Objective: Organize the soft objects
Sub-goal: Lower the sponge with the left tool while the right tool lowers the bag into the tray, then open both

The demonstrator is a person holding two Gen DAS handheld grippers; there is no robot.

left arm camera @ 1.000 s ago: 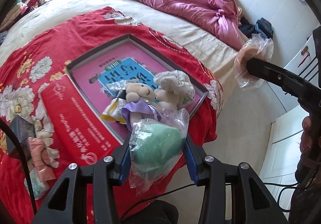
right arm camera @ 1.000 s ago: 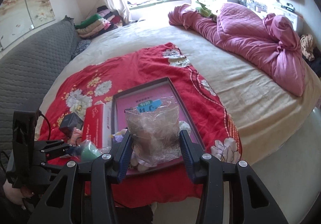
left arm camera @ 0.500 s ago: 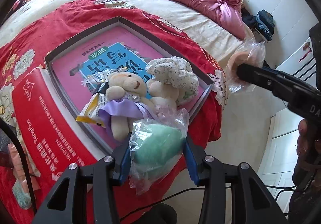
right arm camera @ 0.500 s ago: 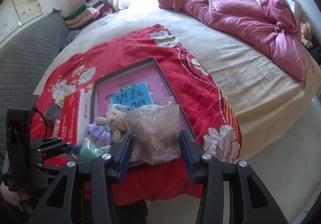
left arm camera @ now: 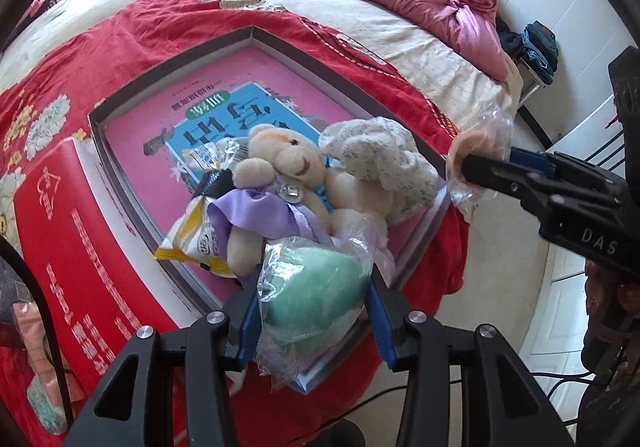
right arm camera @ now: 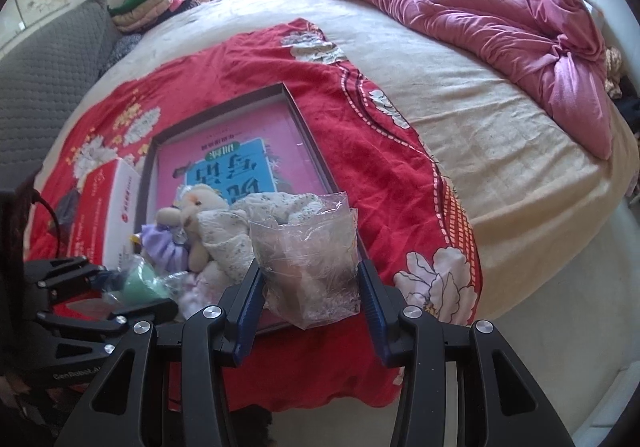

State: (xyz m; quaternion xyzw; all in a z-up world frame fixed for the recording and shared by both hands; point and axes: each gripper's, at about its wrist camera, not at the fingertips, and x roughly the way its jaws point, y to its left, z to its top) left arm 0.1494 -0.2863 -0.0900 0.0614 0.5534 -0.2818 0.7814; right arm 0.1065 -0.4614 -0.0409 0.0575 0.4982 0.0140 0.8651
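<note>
My left gripper [left arm camera: 312, 307] is shut on a green soft object in a clear bag [left arm camera: 316, 291], held over the near corner of the shallow pink-lined box [left arm camera: 132, 171]. My right gripper [right arm camera: 310, 287] is shut on a tan soft object in a clear bag [right arm camera: 308, 259], at the box's near right edge [right arm camera: 304, 127]. In the box lie a cream teddy bear with a purple bow [left arm camera: 280, 175], a floral cloth bundle [left arm camera: 376, 155] and a yellow snack packet [left arm camera: 192, 243]. The right gripper with its bag also shows in the left wrist view [left arm camera: 472, 167], and the left gripper in the right wrist view [right arm camera: 132, 287].
The box rests on a red floral blanket [right arm camera: 360, 107] on a beige bed. A red and white lid [left arm camera: 60, 227] lies left of the box. A pink quilt [right arm camera: 500, 19] is heaped at the far side. The bed edge and floor [left arm camera: 500, 287] are to the right.
Both grippers have moved forward and down toward the box with their bags still held. The box and toys now appear nearer and larger.
</note>
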